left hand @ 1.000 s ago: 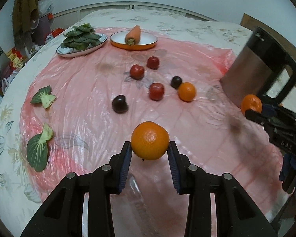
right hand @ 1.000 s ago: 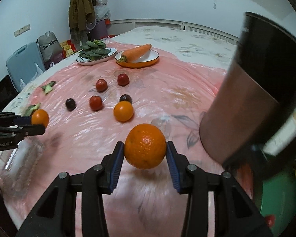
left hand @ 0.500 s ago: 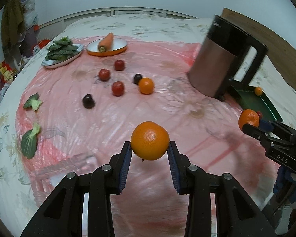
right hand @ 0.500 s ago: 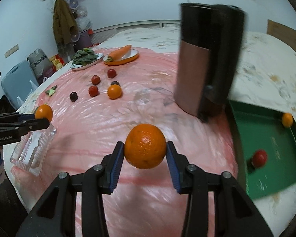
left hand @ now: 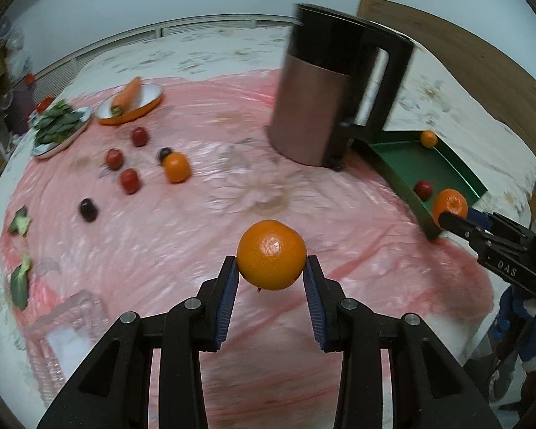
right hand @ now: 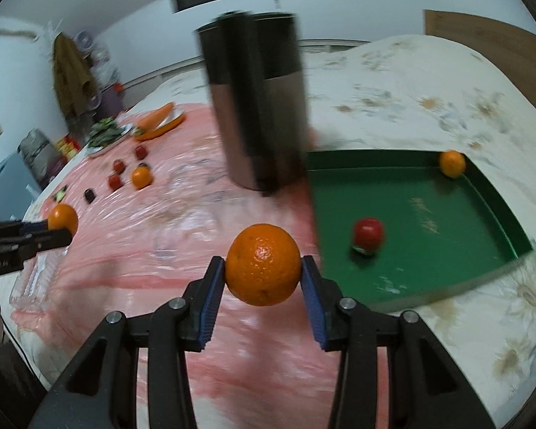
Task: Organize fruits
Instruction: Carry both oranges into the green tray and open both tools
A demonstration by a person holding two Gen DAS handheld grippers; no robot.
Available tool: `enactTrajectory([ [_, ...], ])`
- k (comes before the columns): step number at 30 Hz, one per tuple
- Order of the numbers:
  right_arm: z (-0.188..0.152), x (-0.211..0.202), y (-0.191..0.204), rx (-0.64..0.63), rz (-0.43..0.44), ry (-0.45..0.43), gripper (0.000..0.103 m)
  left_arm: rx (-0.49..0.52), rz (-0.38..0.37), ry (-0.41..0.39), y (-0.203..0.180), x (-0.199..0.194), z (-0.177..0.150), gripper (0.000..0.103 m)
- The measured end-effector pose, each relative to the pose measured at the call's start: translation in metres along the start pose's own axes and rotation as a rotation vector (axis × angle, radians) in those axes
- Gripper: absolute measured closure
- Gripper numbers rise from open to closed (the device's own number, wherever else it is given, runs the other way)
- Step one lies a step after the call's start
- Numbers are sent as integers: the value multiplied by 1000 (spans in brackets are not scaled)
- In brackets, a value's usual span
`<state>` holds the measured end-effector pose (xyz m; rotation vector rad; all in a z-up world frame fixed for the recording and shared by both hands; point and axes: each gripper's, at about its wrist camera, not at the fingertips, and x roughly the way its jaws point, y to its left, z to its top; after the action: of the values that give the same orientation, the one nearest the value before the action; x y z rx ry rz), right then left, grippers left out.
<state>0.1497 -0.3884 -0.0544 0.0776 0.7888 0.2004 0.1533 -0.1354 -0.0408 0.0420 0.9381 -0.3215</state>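
The left gripper (left hand: pixel 271 268) is clamping a round orange mandarin (left hand: pixel 271 259) above the pink plastic sheet (left hand: pixel 196 221), while the right gripper (right hand: pixel 263 268) is pinching another orange mandarin (right hand: pixel 263 264) beside the green rectangular tray's (right hand: pixel 496 207) near corner.

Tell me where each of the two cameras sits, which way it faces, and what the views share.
Left wrist: on the left gripper, looking down along its fingers at its orange over the pink sheet; the right gripper shows at right.
Right wrist: on the right gripper, facing its orange and the green tray; the left gripper shows at left.
Shared: the tall jug, the tray, the loose fruit.
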Motion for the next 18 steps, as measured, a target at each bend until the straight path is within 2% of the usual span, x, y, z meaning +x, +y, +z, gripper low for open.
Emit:
enactTrajectory([
  [11, -10, -7, -76, 134, -84, -33, 65, 106, -103, 19, -80, 31, 27, 71],
  [18, -8, -3, -116, 188, -111, -51, 65, 175, -151, -4, -137, 57, 56, 71],
])
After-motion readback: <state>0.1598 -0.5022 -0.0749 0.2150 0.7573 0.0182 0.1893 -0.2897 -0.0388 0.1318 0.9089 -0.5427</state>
